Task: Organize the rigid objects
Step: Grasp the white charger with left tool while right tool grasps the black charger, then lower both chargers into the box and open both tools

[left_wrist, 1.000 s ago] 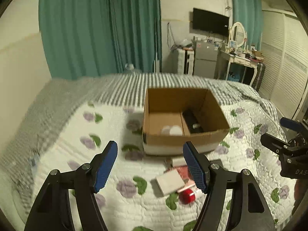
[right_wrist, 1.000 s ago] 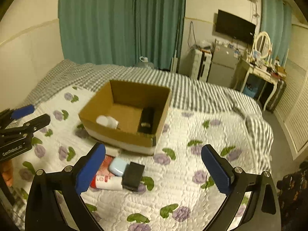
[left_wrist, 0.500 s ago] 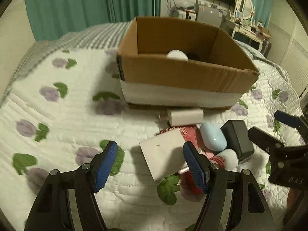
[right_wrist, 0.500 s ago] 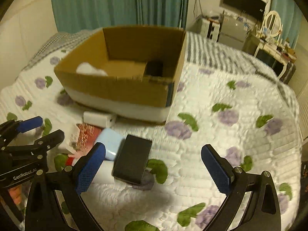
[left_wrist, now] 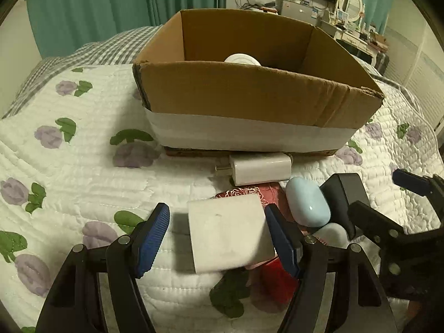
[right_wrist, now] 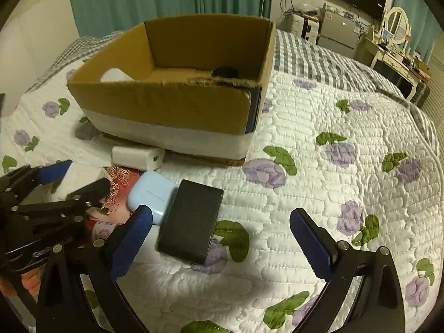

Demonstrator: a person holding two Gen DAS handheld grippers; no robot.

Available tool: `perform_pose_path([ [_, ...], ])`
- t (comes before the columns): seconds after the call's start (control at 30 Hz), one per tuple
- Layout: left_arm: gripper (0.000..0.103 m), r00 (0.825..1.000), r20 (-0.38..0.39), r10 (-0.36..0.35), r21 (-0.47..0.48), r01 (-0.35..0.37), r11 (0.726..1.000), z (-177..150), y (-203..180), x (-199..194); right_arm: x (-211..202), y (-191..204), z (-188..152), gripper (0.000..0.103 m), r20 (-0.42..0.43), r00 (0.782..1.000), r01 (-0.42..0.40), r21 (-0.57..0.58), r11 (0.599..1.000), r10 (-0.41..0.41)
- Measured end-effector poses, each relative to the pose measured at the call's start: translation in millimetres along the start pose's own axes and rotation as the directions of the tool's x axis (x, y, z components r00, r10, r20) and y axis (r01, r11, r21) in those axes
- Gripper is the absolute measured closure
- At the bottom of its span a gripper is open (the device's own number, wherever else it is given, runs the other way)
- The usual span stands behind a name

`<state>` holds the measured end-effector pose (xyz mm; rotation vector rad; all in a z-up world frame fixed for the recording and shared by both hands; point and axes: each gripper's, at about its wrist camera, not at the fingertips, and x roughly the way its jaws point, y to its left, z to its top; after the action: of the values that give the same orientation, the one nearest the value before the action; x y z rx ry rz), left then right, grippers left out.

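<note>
We count one cardboard box [left_wrist: 249,94]; before it, one white charger [left_wrist: 260,168], blue case [left_wrist: 306,204], black case [right_wrist: 191,219], white box [left_wrist: 227,236]. Left hand-held gripper [left_wrist: 219,238] straddles the white box, wide; right hand-held gripper [right_wrist: 222,241] wide, beside the black case.

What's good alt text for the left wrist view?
The open left gripper straddles a white box lying on a floral quilt, its jaws on either side of it. Just behind lie a white charger, a pale blue case and a black box, in front of a cardboard box; the right gripper enters at right.
</note>
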<state>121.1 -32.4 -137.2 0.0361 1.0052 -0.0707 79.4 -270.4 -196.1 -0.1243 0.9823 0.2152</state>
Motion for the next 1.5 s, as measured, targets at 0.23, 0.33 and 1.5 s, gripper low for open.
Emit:
perform_pose_path([
  [0.23, 0.050, 0.997, -0.026, -0.077, -0.027, 0.076, 0.997, -1, 5, -3, 21, 4, -3, 0.024, -0.056, 0.998, -0.025, -0.006, 1.000, 0.024],
  [0.33, 0.050, 0.997, -0.027, -0.078, -0.027, 0.077, 0.997, 0, 7, -4, 25, 4, -3, 0.033, -0.060, 0.997, -0.046, 0.006, 0.999, 0.047],
  [1.5, 0.051, 0.976, 0.212, -0.059, 0.029, 0.054, 0.998, 41, 6, -151, -144, 11, 36, 0.064, 0.264, 0.962, -0.058, -0.045, 0.997, 0.068],
])
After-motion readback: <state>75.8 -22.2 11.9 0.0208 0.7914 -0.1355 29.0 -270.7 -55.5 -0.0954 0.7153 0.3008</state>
